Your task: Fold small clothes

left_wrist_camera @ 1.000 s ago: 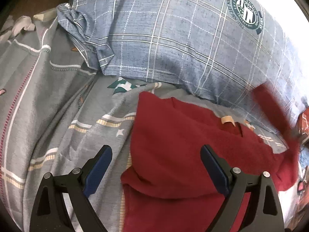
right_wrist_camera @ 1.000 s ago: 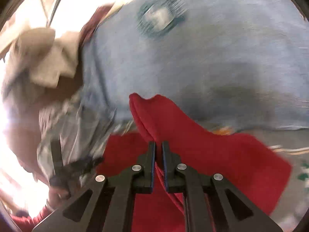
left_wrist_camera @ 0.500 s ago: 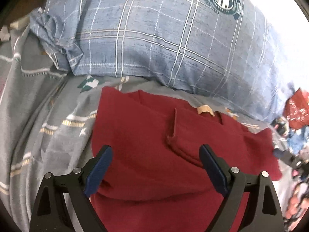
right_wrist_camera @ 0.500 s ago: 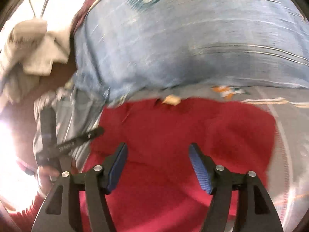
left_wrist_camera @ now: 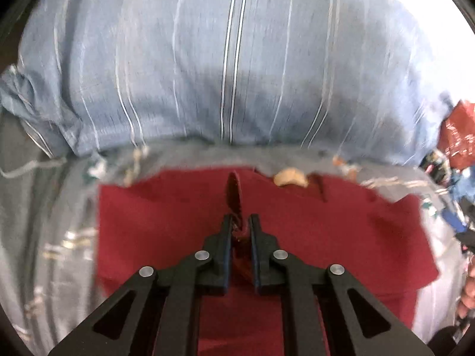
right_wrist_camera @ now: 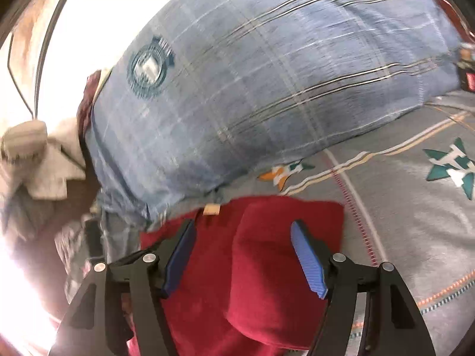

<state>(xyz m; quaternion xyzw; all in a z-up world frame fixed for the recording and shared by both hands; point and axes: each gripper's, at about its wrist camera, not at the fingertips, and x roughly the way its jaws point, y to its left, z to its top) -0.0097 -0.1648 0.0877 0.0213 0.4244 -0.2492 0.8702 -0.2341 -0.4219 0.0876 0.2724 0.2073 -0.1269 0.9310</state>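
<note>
Now my left gripper [left_wrist_camera: 240, 222] is clamped on a pinched ridge of the red garment [left_wrist_camera: 326, 237], the fold standing up thin between my closed jaws and running straight away from me toward the blue plaid pillow [left_wrist_camera: 237, 74]. That garment lies spread on the grey patterned bedsheet [left_wrist_camera: 44, 237], its long axis running side to side in my left view, with the tan neck label [left_wrist_camera: 289, 178] at the far edge, just beside the pillow. Further right, my right gripper [right_wrist_camera: 243, 246] hangs with its jaws apart above a doubled-over part of the garment, its blue pads [right_wrist_camera: 308, 261] pressing on nothing.
</note>
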